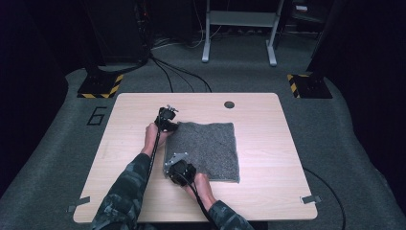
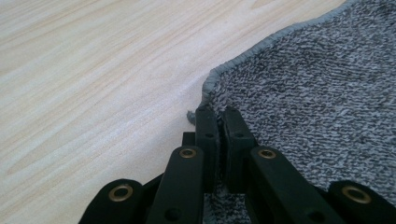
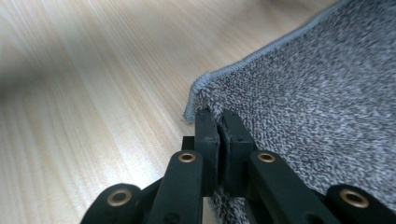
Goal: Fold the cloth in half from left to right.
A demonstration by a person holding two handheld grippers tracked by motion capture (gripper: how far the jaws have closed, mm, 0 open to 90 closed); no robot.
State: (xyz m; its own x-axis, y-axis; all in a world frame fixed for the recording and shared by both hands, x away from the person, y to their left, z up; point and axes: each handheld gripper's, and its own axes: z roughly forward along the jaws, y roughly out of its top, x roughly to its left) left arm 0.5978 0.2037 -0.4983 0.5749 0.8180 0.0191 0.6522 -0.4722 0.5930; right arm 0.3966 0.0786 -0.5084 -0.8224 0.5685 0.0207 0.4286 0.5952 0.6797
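Right gripper [image 1: 176, 162]: nearest to us in the high view; we find its jaws closed on the near left corner of the grey cloth [image 1: 205, 149]. In the right gripper view [image 3: 218, 123] the pads meet with the cloth's [image 3: 317, 98] hemmed corner pinched between them.
Left gripper [image 1: 168, 125]: farther up the table; jaws closed on the far left corner of the same cloth. In the left gripper view [image 2: 218, 122] the hem curls up at the fingertips, and the cloth [image 2: 317, 93] runs off to the right.
Cloth count: we count one, speckled grey, square, with a lighter stitched hem, lying flat on the wooden table [image 1: 268, 191], about its middle.
Gripper count: two, one per hand, both along the cloth's left edge, well apart.
Table count: one, pale wood grain; one dark round hole [image 1: 229, 104] near its far edge.
Floor beyond: grey carpet; two yellow-and-black striped bases [image 1: 100, 86]; one grey metal frame [image 1: 239, 28].
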